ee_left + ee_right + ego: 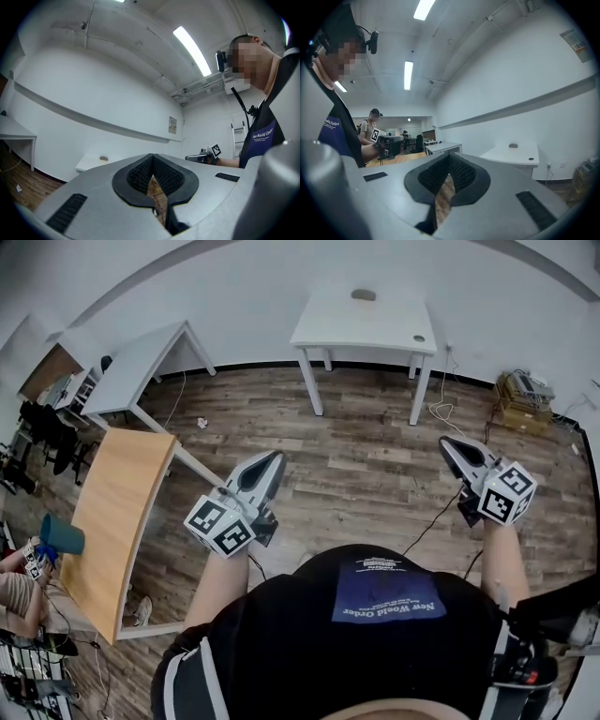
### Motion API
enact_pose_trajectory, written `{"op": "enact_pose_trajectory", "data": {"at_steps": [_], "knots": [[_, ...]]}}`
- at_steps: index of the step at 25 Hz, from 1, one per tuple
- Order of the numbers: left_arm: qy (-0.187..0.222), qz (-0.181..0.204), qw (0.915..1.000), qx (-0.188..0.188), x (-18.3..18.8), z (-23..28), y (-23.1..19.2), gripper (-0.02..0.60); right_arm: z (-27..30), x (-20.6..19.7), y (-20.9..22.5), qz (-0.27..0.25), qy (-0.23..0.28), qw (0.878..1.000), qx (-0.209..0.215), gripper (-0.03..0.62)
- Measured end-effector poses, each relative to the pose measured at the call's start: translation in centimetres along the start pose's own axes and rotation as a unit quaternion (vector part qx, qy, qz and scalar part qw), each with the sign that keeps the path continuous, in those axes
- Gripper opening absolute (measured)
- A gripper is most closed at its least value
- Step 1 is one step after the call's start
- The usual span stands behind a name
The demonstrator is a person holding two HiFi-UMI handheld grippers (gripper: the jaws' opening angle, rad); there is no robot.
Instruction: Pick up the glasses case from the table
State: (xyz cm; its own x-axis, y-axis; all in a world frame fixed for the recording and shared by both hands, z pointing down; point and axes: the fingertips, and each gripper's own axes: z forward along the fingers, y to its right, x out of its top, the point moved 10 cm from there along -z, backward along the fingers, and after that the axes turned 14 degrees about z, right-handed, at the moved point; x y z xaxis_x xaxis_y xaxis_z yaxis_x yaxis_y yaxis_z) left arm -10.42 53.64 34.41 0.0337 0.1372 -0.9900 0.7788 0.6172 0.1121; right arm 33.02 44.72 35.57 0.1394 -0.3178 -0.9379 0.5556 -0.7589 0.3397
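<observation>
We hold the left gripper (270,461) and the right gripper (450,446) level before our chest, each with its jaws closed on nothing. Beyond the wooden floor (366,456), the glasses case (364,294) lies on the white table (337,322).

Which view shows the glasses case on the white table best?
Head view: the glasses case lies unobstructed on the white table, seen from above. In the left and right gripper views it is a smaller, side-on speck.
</observation>
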Motion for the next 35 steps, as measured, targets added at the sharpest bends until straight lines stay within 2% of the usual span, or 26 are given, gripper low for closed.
{"op": "enact_pose_trajectory", "data": {"at_steps": [3, 8, 13, 20, 27, 35], "knots": [[0.008, -0.005, 0.9999, -0.015, -1.0, 0.2, -3.6, -0.003, 2.9, 0.3, -0.5, -0.010, 0.000, 1.000, -0.015, 0.000], [0.024, -0.017, 0.9989, -0.037, -1.7, 0.3, -12.5, -0.003, 9.2, 1.7, -2.3, -0.021, 0.012, 0.999, -0.045, 0.000], [0.032, -0.012, 0.9973, -0.065, -1.8, 0.1, -20.6, -0.003, 15.9, 2.4, -3.8, -0.015, 0.026, 0.997, -0.072, 0.000], [0.037, -0.020, 0.9961, -0.077, -3.5, -0.3, -28.3, -0.003, 23.2, 2.6, -4.5, -0.022, 0.021, 0.996, -0.084, 0.000], [0.028, -0.033, 0.9966, -0.069, -5.4, 1.5, -31.3, -0.003, 26.5, 3.1, -2.2, -0.022, 0.008, 0.997, -0.078, 0.000], [0.029, -0.018, 0.9984, -0.045, -4.8, 9.3, -28.1, -0.003, 24.9, 6.7, 6.5, -0.029, 0.013, 0.999, -0.038, 0.000]]}}
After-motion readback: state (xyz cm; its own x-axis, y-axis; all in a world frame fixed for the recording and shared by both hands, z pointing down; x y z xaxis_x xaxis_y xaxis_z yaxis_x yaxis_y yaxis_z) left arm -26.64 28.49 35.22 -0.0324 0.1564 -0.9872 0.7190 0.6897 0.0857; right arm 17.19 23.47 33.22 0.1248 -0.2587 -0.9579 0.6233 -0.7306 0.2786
